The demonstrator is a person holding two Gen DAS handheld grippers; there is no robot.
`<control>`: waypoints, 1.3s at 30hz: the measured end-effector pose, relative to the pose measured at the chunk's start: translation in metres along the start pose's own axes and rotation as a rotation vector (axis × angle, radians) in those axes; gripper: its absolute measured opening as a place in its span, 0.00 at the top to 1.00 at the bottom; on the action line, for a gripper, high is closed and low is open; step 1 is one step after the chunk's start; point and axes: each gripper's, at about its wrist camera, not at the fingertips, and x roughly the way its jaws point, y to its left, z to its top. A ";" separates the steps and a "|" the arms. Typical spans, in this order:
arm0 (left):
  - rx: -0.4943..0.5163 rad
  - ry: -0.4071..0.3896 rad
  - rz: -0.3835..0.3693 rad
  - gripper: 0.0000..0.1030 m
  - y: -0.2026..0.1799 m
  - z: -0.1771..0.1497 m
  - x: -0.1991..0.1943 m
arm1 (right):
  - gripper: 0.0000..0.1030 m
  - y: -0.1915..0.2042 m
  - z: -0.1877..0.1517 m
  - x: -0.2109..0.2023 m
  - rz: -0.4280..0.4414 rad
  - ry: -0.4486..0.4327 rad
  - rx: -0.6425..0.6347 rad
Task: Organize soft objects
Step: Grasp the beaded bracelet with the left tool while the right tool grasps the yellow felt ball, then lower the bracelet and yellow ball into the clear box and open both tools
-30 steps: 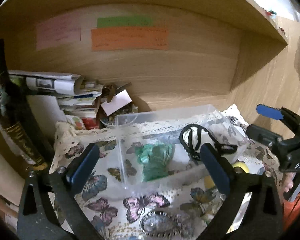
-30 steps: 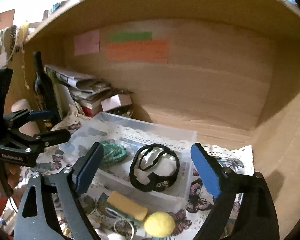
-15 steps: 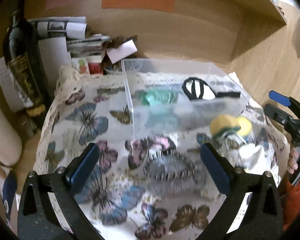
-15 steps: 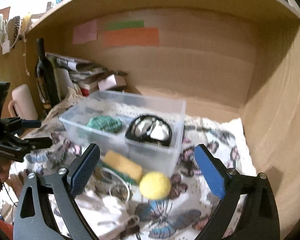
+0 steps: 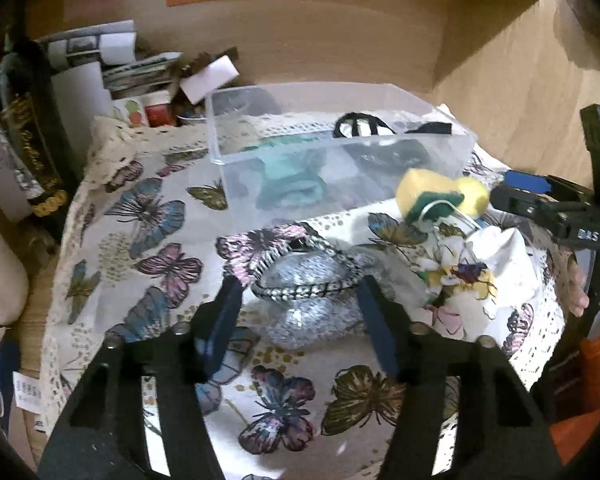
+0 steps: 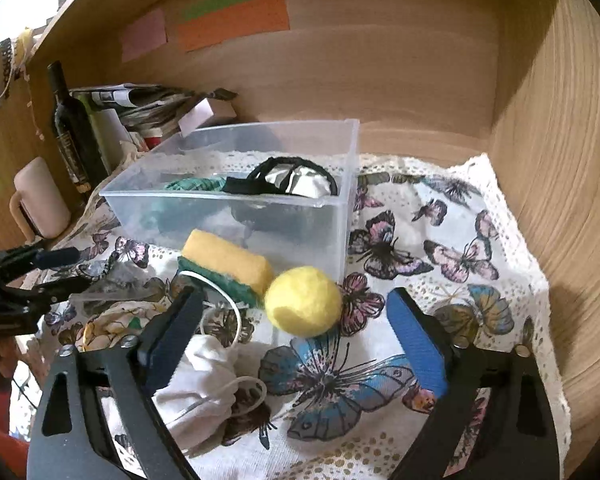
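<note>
While the left tool [image 5: 296,304], jaws parted, straddles the silvery pouch [image 5: 312,292] mid-bench before the clear bin [image 5: 340,148], and the open right tool [image 6: 296,328] faces the yellow ball [image 6: 302,300], closing should be gentle and centred.

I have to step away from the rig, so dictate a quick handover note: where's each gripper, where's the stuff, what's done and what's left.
Left gripper: open, empty, fingers either side of the silver pouch on the butterfly cloth.
Right gripper: open, empty, just short of the yellow ball.
Done: the green soft item and the black-and-white strap piece lie in the clear bin.
Left: silver pouch, yellow ball, the sponge against the bin's front wall, the white drawstring bag and the floral fabric beside it, all on the cloth outside the bin.
</note>
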 end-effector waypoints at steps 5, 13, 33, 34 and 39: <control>0.008 -0.016 0.000 0.57 -0.001 0.004 0.000 | 0.35 0.000 -0.002 0.010 0.014 0.035 0.001; -0.002 -0.030 0.014 0.72 0.004 0.012 0.006 | 0.56 -0.003 -0.002 0.021 0.019 0.064 0.017; -0.009 -0.135 0.048 1.00 0.010 0.027 -0.015 | 0.65 -0.012 0.008 -0.011 0.022 -0.052 0.039; 0.004 -0.133 0.051 0.99 0.009 0.026 -0.015 | 0.65 -0.012 0.008 -0.013 0.022 -0.057 0.037; 0.030 -0.070 0.013 0.82 0.002 0.026 -0.002 | 0.65 -0.009 0.009 -0.016 0.034 -0.069 0.038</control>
